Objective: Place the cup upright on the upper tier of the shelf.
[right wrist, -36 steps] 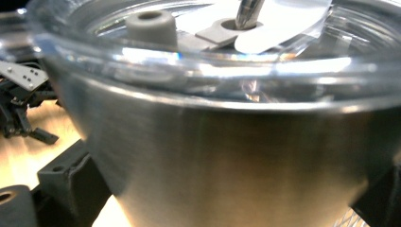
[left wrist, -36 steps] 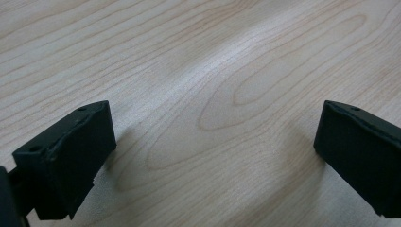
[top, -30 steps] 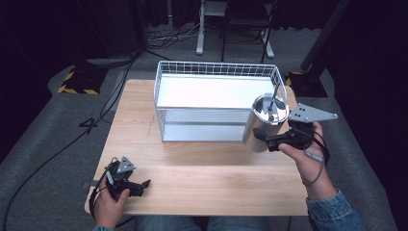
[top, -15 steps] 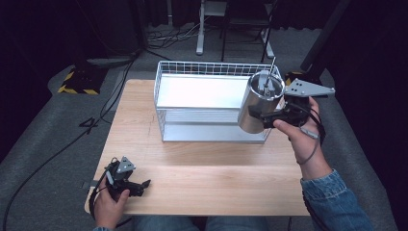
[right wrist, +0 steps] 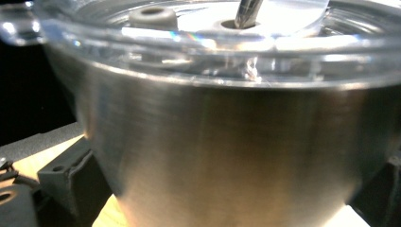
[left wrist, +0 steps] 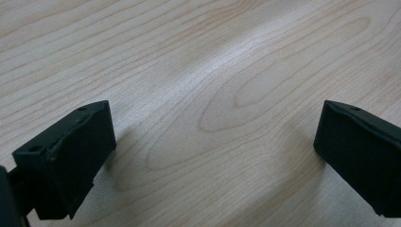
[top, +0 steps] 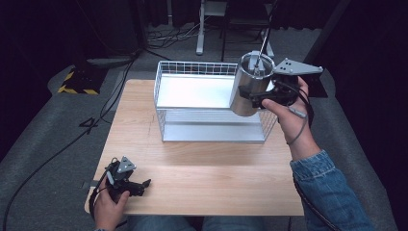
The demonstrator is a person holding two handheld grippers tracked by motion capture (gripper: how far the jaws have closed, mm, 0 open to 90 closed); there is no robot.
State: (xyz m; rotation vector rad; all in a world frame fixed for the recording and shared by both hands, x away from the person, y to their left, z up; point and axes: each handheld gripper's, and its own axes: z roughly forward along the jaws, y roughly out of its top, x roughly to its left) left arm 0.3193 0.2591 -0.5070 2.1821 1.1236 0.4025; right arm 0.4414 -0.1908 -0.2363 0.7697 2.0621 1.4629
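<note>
Behind the steel tumbler point(right wrist: 227, 151), right tool point(top: 262, 98) jaws (mostly) vanish.

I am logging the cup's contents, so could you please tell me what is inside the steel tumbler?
A metal straw passes through the clear lid of the steel tumbler held by the right tool. The steel wall hides any contents.

The right gripper point(top: 254, 98) held a shiny steel tumbler with a clear lid and metal straw point(top: 249, 84) tilted above the right end of a white wire basket point(top: 211, 103) at the wooden worktop's point(top: 202, 168) far edge. The left gripper point(top: 137, 185) rested near the worktop's near-left corner, jaws apart.
</note>
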